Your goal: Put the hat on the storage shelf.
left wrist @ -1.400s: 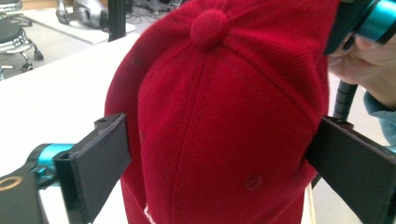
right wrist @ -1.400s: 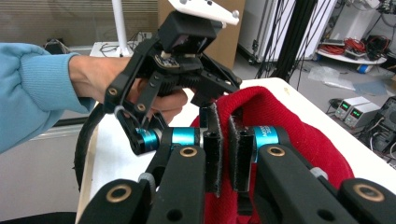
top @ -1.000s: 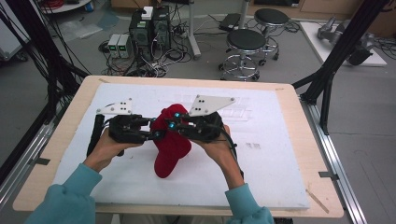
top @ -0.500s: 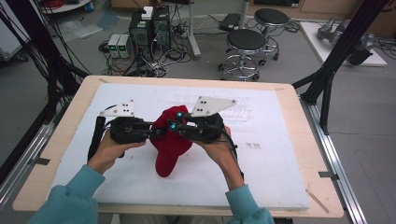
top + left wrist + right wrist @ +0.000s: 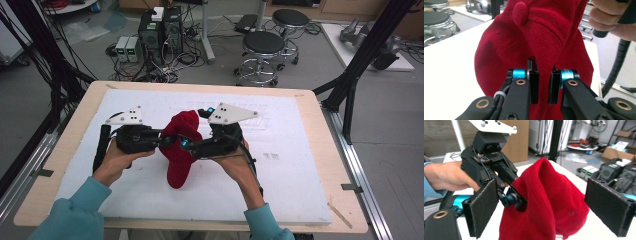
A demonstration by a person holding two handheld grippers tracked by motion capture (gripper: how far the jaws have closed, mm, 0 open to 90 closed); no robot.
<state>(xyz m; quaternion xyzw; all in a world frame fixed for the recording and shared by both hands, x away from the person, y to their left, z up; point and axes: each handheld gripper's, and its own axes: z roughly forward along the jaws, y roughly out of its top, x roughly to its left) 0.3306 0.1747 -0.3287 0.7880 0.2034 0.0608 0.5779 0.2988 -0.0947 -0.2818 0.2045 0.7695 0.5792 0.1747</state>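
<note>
A red cap is bunched up on the white board, its brim end pointing toward the person. My left gripper comes in from the left and is shut on a fold of the cap's cloth, which is pinched between the two black jaws. My right gripper meets it from the right. Its jaws have just been opening and now stand wide, with the cap between the pads but not touched by them. The left gripper bites into the cap's near side.
A white foam board covers the wooden table. Black frame posts stand at the right and left edges. Stools and computer boxes sit on the floor beyond the far edge.
The right gripper's jaws have spread apart and let go of the cap. The left gripper has closed on the cloth. Both hands stay where they were.
</note>
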